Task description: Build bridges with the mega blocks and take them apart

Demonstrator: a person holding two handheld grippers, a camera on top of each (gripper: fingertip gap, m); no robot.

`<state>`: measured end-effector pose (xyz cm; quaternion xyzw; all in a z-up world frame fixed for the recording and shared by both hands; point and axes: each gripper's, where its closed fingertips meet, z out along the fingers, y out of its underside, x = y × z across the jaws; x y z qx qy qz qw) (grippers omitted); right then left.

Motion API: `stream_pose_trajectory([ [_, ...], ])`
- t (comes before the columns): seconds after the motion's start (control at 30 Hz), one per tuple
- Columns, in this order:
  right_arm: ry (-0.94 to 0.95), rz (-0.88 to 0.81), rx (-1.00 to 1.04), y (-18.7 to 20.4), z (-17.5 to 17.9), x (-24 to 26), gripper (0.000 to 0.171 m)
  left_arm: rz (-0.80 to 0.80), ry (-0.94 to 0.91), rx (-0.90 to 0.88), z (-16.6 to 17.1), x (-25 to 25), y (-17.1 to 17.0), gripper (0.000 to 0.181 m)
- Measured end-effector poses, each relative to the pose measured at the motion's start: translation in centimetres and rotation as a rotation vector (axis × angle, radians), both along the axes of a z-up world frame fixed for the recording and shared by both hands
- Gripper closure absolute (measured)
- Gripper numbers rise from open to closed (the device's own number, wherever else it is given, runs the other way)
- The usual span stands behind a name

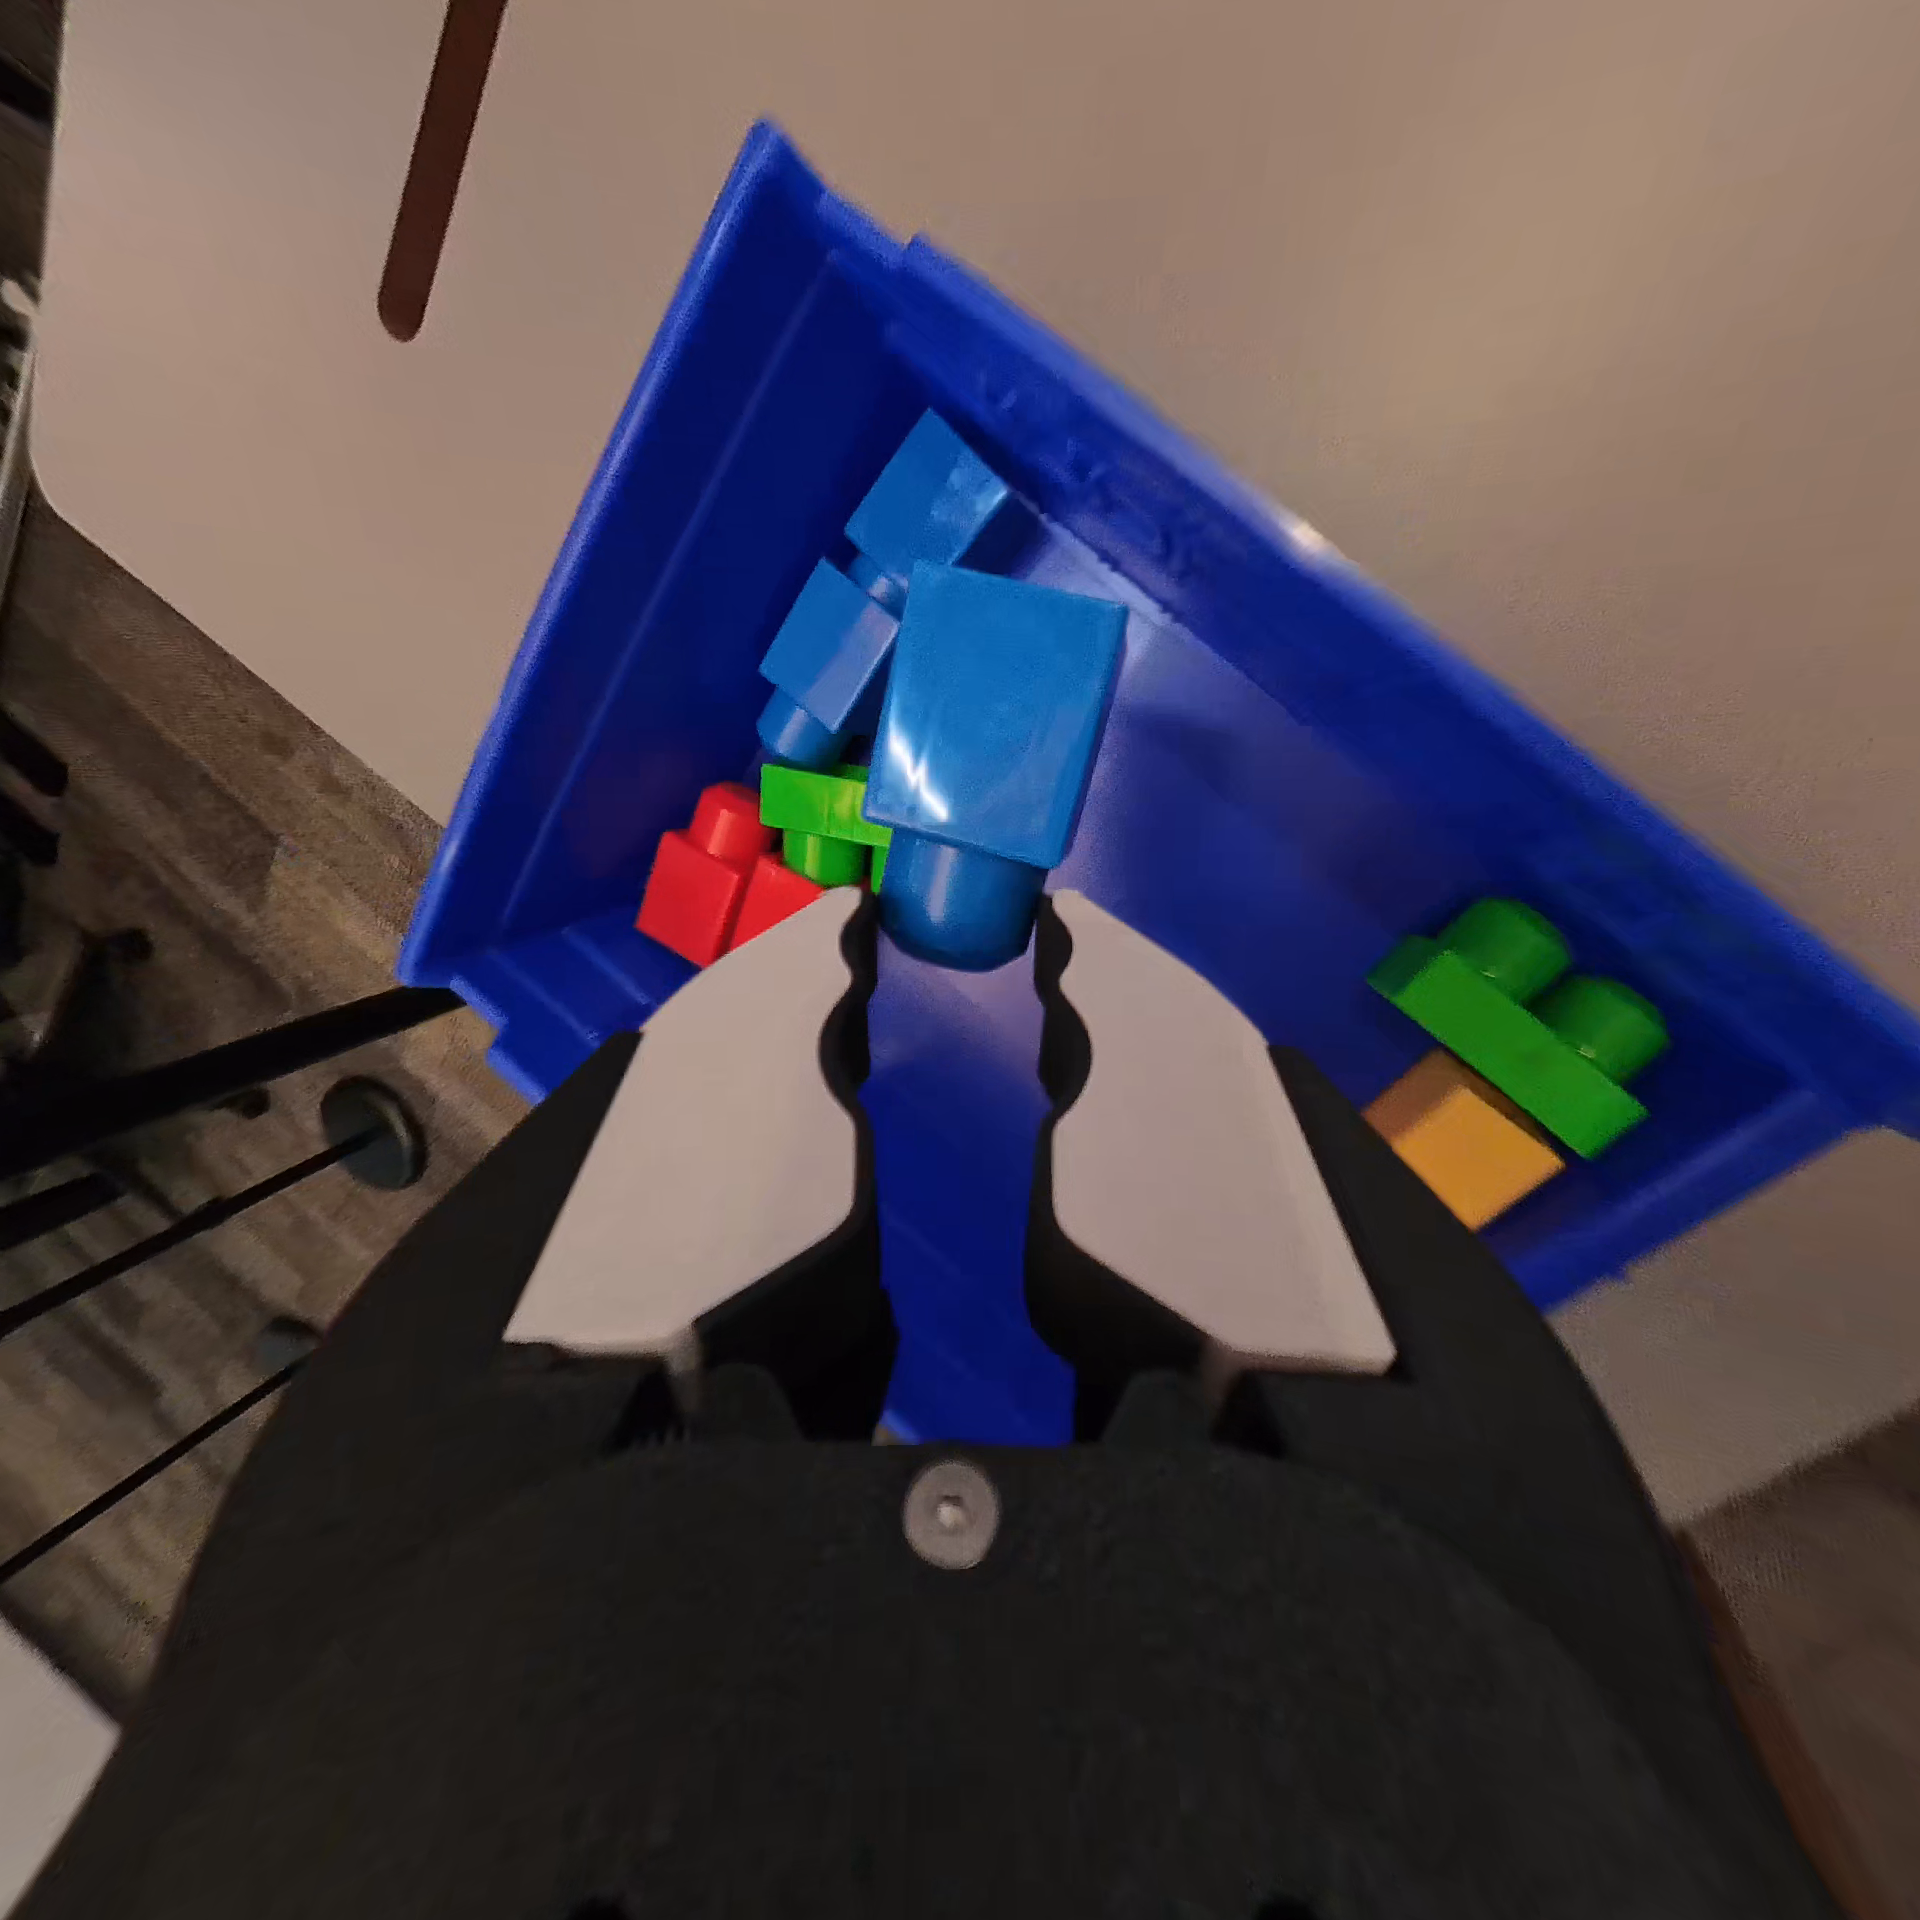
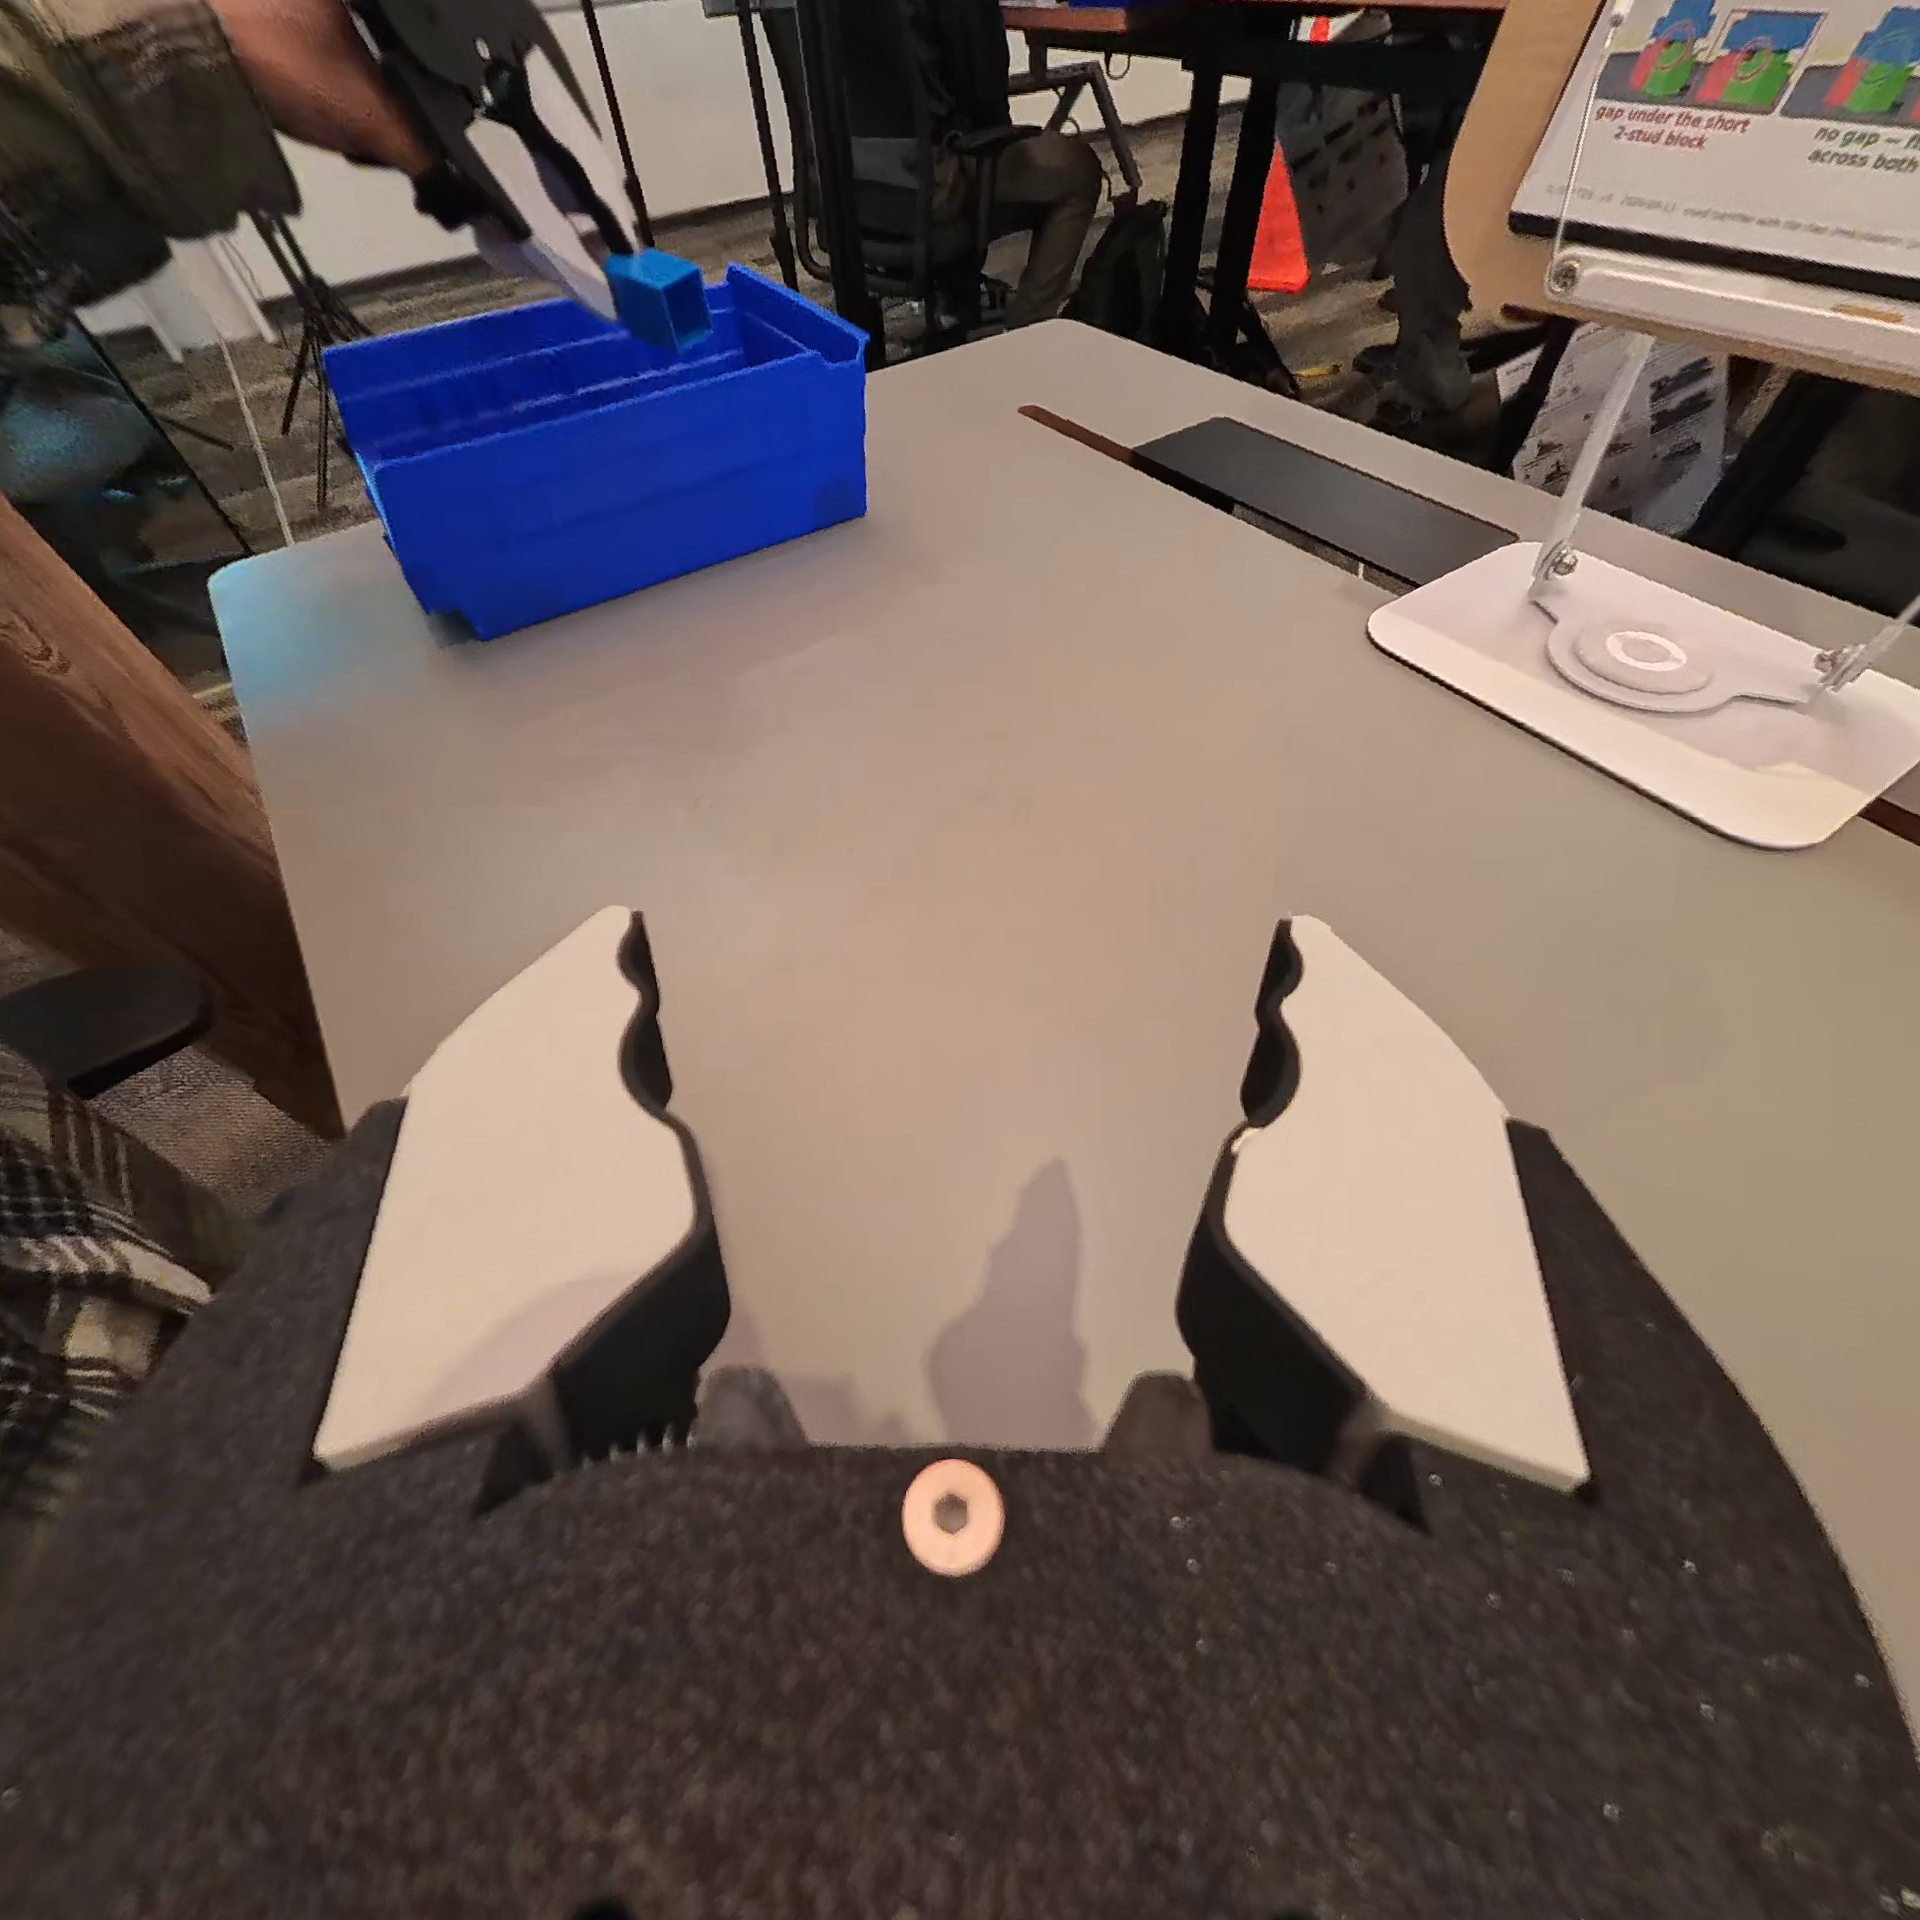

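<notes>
My left gripper (image 1: 953,909) is shut on the stud of a blue block (image 1: 987,717) and holds it over the blue bin (image 1: 1351,582). In the bin lie two more blue blocks (image 1: 935,499), a red block (image 1: 717,883), a small green block (image 1: 821,821), a green two-stud block (image 1: 1507,1018) and a yellow block (image 1: 1465,1132). In the right wrist view the left gripper (image 2: 613,275) holds the blue block (image 2: 657,301) just above the bin (image 2: 623,488) at the table's far left. My right gripper (image 2: 961,925) is open and empty above the grey table (image 2: 987,727).
A white stand base (image 2: 1662,675) with a clear holder and an instruction card stands at the right. A black flat pad (image 2: 1320,499) lies behind it. A wooden panel (image 2: 125,831) borders the table's left edge. Chairs, table legs and an orange cone (image 2: 1278,229) are beyond. One gripper's finger ends stand about 55 cm off the other's.
</notes>
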<state>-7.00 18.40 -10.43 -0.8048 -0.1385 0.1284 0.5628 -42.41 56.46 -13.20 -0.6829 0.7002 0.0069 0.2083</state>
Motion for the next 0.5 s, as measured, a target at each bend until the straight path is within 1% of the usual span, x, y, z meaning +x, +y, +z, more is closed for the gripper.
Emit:
stream_pose_trajectory([
  [0.1, 0.02, -0.003, 0.01, -1.2, -0.3, 0.4, 0.063, -0.031, 0.125, 0.001, 2.5, 1.8, -2.2, 0.152],
  [0.2, 0.03, -0.012, 0.021, -2.5, -0.4, 1.0, 0.063, -0.067, 0.299, 0.02, 3.6, 4.2, -4.2, 0.152],
  [0.37, 0.04, -0.042, 0.034, -4.8, -0.6, 2.3, 0.064, -0.132, 0.602, 0.047, 3.5, 9.4, -7.6, 0.152],
  [0.5, 0.045, -0.07, 0.053, -6.6, -0.6, 3.3, 0.065, -0.165, 0.837, 0.091, 2.5, 13.7, -9.8, 0.153],
])
